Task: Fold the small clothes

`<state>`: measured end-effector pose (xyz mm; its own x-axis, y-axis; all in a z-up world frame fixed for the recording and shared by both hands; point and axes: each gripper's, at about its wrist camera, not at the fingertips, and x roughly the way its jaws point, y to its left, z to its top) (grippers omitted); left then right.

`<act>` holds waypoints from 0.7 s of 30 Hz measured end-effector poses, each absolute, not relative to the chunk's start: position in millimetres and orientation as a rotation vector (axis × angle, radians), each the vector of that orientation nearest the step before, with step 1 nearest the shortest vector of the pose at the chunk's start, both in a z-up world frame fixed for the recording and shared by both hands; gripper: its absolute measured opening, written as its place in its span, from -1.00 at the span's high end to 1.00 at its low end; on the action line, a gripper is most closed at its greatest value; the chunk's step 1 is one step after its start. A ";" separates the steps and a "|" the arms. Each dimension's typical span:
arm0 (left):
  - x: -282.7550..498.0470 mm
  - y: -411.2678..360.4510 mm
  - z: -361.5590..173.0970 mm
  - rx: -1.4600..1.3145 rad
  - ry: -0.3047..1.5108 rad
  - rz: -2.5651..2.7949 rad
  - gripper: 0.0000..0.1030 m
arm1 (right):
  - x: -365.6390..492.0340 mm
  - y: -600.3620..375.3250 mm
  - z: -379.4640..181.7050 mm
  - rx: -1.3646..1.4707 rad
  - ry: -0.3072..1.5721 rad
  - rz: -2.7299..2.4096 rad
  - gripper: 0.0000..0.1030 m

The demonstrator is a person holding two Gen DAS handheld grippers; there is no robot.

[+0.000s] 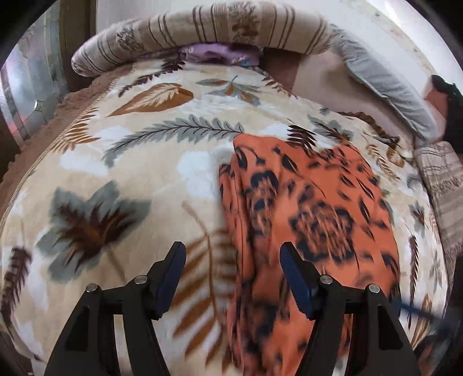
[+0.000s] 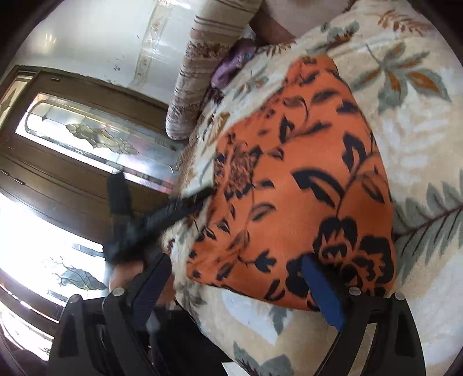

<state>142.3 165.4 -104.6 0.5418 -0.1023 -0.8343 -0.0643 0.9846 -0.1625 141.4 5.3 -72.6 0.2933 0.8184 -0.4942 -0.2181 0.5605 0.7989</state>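
currently the orange floral garment (image 1: 306,219) lies in a compact folded shape on the leaf-print blanket (image 1: 139,162), toward the near edge of the bed, well short of the striped bolster (image 1: 231,26) at the head. judgement: the fold looks nearly complete; the step in hand is letting go and tidying. to do it well, lift the fingers clear without dragging the top layer, then press the left fold line flat so the stacked edges stay aligned.

left gripper (image 1: 233,260): jaws parted wide, hovering above the garment's left edge; no cloth between the pads, nothing held. whether the right pad brushes the fabric cannot be told through the blur.

right gripper (image 2: 237,277): jaws spread wide, empty; the blue pad (image 2: 321,292) sits over the garment's near corner, contact unclear.
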 end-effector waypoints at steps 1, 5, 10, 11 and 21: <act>132.4 165.4 -107.9 -0.176 1.013 -0.028 -0.34 | 145.2 4.5 -66.0 0.671 1.038 0.759 -0.81; 114.2 158.3 -132.4 -0.135 1.071 -0.033 -0.35 | 165.2 9.8 -42.1 0.578 1.004 0.700 -0.81; 108.5 156.8 -130.5 -0.147 1.068 -0.036 -0.34 | 175.0 11.9 -44.2 0.513 1.051 0.599 -0.81; 104.5 156.6 -124.6 -0.146 1.047 -0.036 -0.34 | 174.3 9.8 -45.4 0.517 1.052 0.595 -0.81; 94.0 157.5 -137.5 -0.161 1.076 -0.020 -0.37 | 241.0 23.1 -60.0 0.537 1.078 0.611 -0.81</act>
<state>94.0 157.5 -137.5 0.4754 -0.0952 -0.8746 -0.0618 0.9881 -0.1411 241.0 23.1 -60.0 0.3417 0.6898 -0.6383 -0.1932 0.7162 0.6706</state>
